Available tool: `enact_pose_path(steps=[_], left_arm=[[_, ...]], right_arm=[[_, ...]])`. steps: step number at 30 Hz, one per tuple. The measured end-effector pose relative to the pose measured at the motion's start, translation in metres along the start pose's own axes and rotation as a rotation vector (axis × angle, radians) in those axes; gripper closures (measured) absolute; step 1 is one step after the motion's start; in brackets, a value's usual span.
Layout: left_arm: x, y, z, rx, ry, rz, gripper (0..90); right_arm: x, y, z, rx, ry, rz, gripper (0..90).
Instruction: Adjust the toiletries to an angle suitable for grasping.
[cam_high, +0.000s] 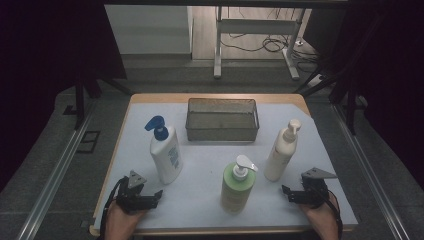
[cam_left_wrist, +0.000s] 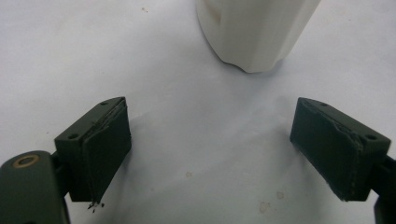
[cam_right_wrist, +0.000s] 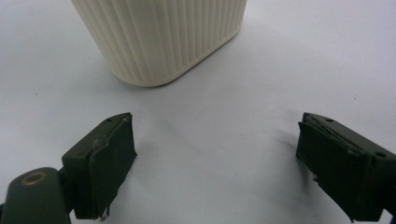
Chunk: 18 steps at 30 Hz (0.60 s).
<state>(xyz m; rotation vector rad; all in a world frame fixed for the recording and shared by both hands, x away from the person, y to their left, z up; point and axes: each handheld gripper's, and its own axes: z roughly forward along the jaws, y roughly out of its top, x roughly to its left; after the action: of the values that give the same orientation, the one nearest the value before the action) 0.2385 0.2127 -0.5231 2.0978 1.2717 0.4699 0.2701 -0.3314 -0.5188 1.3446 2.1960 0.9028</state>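
Three pump bottles stand on the white-covered table (cam_high: 210, 165): a white bottle with a blue pump (cam_high: 166, 152) at the left, a green bottle with a white pump (cam_high: 237, 185) at the front middle, and a cream bottle (cam_high: 282, 152) at the right. My left gripper (cam_high: 157, 196) rests at the front left, open and empty, just in front of the white bottle. In the left gripper view the white bottle's base (cam_left_wrist: 254, 32) stands ahead of the open left gripper (cam_left_wrist: 210, 121). My right gripper (cam_high: 286, 194) lies open at the front right. The ribbed cream bottle (cam_right_wrist: 161, 37) is close ahead of the right gripper (cam_right_wrist: 215, 126).
A grey wire-mesh basket (cam_high: 222, 131) sits at the back middle of the table. Beyond the table are a metal table frame (cam_high: 255, 30) and cables on the floor. Dark curtains hang at both sides.
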Motion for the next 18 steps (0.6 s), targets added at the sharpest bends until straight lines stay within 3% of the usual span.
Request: enact_pose_path(steps=[18], left_arm=[[0.0007, -0.0003, 0.0, -0.001, -0.004, -0.004, 12.3]], right_arm=[[0.0, 0.0002, 0.0001, 0.002, 0.0, 0.001, 11.2]])
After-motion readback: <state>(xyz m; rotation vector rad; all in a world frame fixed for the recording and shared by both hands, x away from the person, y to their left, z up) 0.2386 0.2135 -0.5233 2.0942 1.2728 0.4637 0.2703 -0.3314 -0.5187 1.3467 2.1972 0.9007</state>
